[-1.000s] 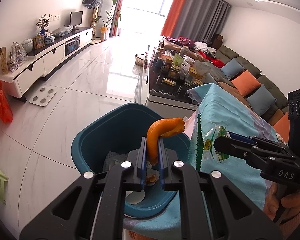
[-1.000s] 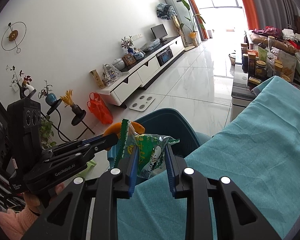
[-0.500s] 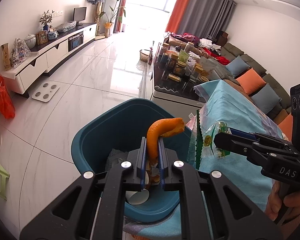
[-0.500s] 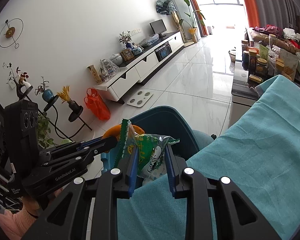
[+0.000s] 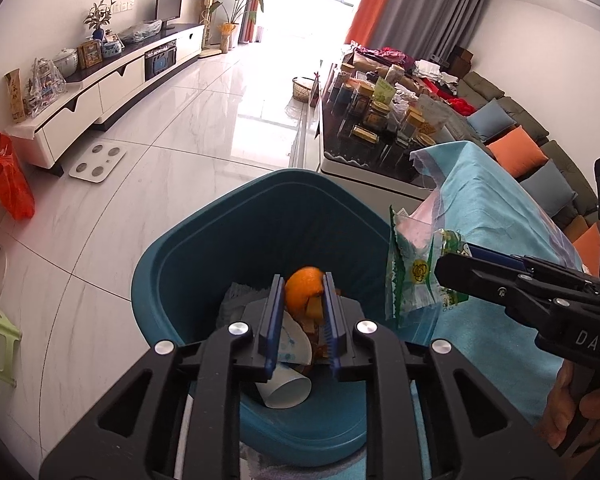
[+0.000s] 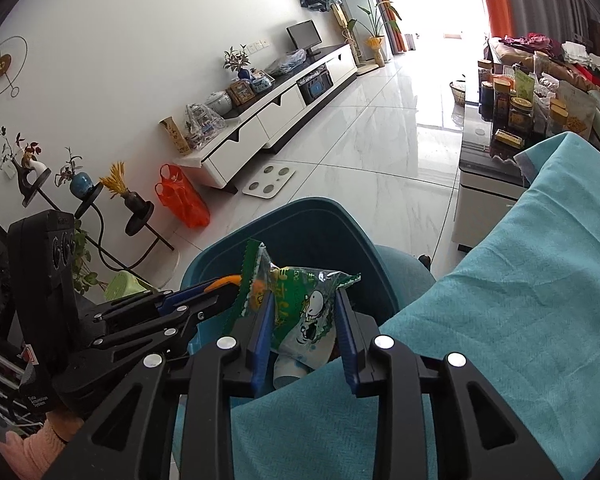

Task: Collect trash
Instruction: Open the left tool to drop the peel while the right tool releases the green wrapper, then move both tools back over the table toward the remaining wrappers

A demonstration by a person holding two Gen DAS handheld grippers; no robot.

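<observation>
A teal trash bin [image 5: 204, 248] stands beside the table with the teal cloth [image 5: 484, 216]. My left gripper [image 5: 300, 292] is over the bin with its jaws parted, and the orange peel [image 5: 305, 292] sits loose between them, dropping down. A paper cup [image 5: 286, 384] and other scraps lie in the bin. My right gripper [image 6: 302, 312] is shut on a green snack wrapper [image 6: 304, 308] at the bin's rim [image 6: 284, 216]; the wrapper also shows in the left wrist view [image 5: 416, 268].
A low table with several jars [image 5: 380, 120] stands past the bin. A white TV cabinet [image 5: 112, 84], a scale [image 5: 98, 158] and a red bag [image 5: 10, 178] are on the left. A sofa with cushions [image 5: 516, 148] is at the right.
My left gripper's jaws have parted and the orange peel has slipped lower between them, toward the bin. Both grippers have moved closer over the bin. The right gripper still holds the wrapper.
</observation>
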